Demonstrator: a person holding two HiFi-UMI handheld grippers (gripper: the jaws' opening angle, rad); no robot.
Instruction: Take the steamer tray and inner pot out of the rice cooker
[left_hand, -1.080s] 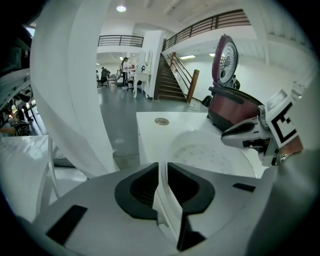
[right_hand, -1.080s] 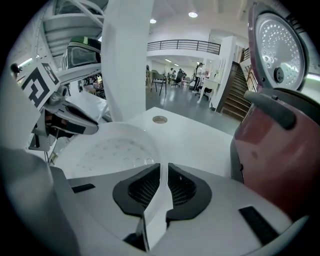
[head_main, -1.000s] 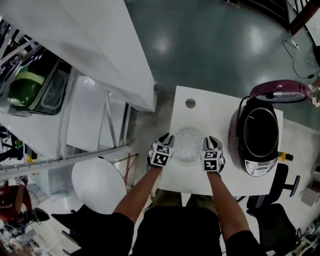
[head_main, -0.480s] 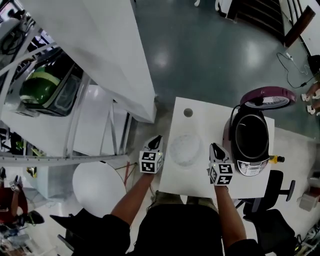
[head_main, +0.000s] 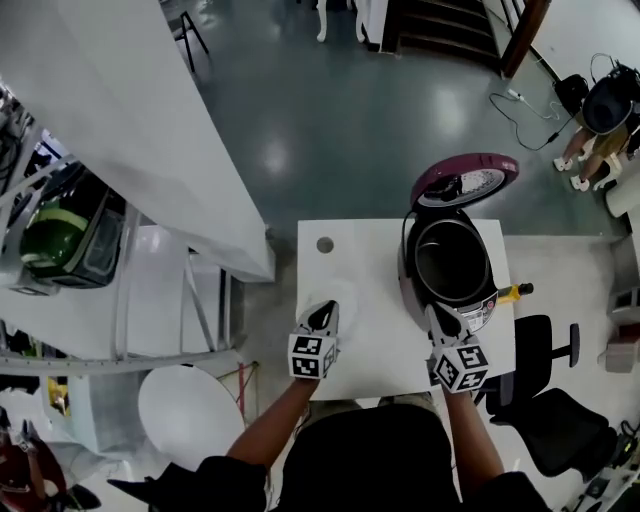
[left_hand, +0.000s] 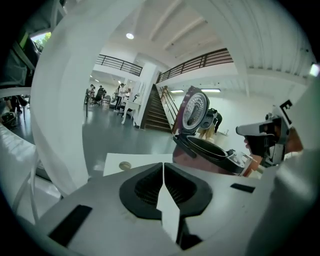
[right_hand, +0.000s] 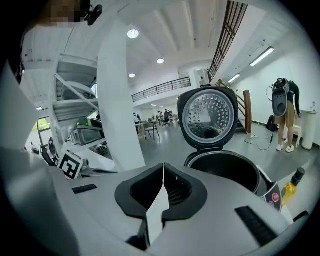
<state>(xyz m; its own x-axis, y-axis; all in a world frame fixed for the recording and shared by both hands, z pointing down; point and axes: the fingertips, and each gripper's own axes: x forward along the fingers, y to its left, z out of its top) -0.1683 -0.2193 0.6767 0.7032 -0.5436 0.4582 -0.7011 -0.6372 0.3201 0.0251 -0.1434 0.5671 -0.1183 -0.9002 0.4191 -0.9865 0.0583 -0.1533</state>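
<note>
Tray (head_main: 335, 298) is lying on the tabletop (head_main: 370, 250) by the left hand-held gripper (head_main: 323, 316); pot (head_main: 452, 262) is sitting in the cooker (head_main: 478, 308), next up. Both sets of jaws have just been closing, clenched empty; the right hand-held gripper (head_main: 437, 322) needs reopening at the rim.

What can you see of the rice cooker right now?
The rice cooker is maroon and stands on the right side of the white table. Its lid is hinged up at the far side, showing a silvery dimpled inner plate. The cavity looks dark and round. A control panel faces the person.
</note>
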